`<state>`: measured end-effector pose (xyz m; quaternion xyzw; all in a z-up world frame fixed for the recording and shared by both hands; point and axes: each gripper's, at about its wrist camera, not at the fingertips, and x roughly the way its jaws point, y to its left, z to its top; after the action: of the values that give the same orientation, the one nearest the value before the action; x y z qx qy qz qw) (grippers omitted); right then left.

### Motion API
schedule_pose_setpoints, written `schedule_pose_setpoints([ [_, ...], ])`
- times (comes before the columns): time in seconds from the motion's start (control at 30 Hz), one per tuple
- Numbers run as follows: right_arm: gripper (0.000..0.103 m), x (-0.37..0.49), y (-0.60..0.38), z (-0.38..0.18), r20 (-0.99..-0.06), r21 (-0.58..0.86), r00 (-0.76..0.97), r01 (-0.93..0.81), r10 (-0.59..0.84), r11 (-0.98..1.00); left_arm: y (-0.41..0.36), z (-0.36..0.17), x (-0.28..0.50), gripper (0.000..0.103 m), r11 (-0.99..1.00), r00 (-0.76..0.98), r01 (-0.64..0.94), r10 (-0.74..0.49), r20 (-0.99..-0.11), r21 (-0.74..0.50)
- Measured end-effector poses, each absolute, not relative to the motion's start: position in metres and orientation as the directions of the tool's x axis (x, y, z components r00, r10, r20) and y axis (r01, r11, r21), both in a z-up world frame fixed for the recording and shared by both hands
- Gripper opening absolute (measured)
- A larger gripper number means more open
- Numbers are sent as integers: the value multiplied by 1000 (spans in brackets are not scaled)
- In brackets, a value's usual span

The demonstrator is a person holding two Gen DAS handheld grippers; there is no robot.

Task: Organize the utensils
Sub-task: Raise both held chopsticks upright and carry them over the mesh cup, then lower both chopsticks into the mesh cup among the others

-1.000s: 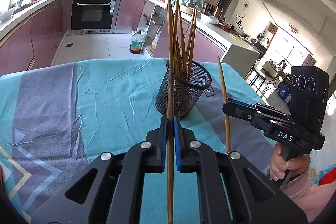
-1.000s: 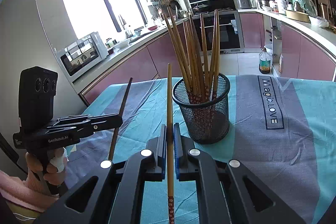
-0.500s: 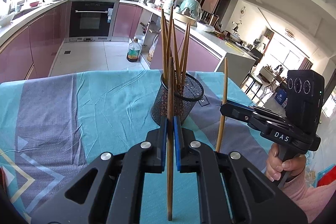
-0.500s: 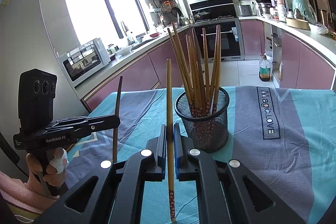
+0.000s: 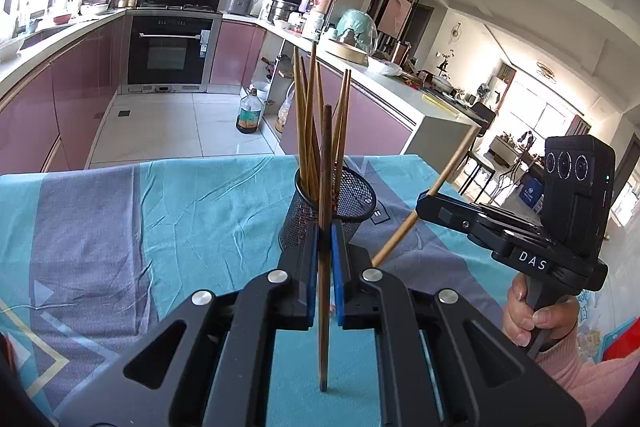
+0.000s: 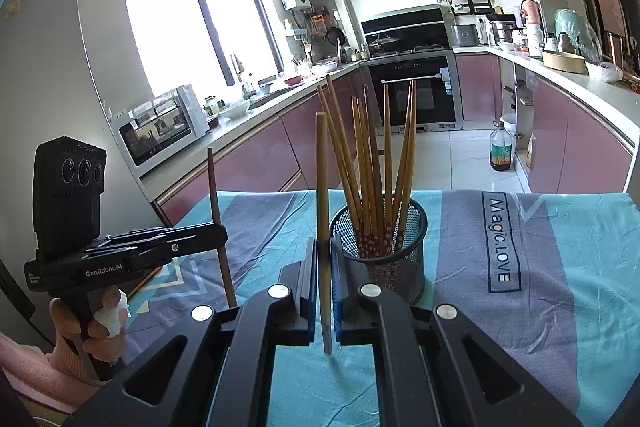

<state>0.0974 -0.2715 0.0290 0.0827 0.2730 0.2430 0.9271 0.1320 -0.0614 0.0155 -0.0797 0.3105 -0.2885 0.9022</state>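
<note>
Two hand-held grippers [image 5: 324, 243] [image 6: 324, 259], one chopstick [image 5: 325, 211] [image 6: 322, 195] each; one mesh holder [image 6: 394, 267].

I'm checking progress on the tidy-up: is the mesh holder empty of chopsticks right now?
No: the black mesh holder already has a bunch of chopsticks standing upright in it.

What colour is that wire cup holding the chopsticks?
Black mesh cup; clearest in the right wrist view.
</note>
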Motion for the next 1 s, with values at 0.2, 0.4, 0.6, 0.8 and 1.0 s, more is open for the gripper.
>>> schedule_pose_setpoints([
  [0.2,5,102,-274,34,-457,277,742,-405,491,871,-65,20,137,7,821,647,476,-570,-507,-316],
  [0.4,5,105,-276,40,-447,273,748,-408,490,871,-66,25,139,7,820,651,482,-571,-499,-310],
  [0.6,5,103,-277,47,-434,258,760,-410,484,875,-65,31,140,7,815,655,489,-578,-486,-309],
  [0.8,5,105,-279,58,-410,243,776,-413,479,877,-64,43,143,7,812,667,498,-583,-465,-304],
  [1.0,5,106,-279,69,-386,222,790,-421,476,879,-63,59,145,7,811,686,508,-584,-434,-290],
])
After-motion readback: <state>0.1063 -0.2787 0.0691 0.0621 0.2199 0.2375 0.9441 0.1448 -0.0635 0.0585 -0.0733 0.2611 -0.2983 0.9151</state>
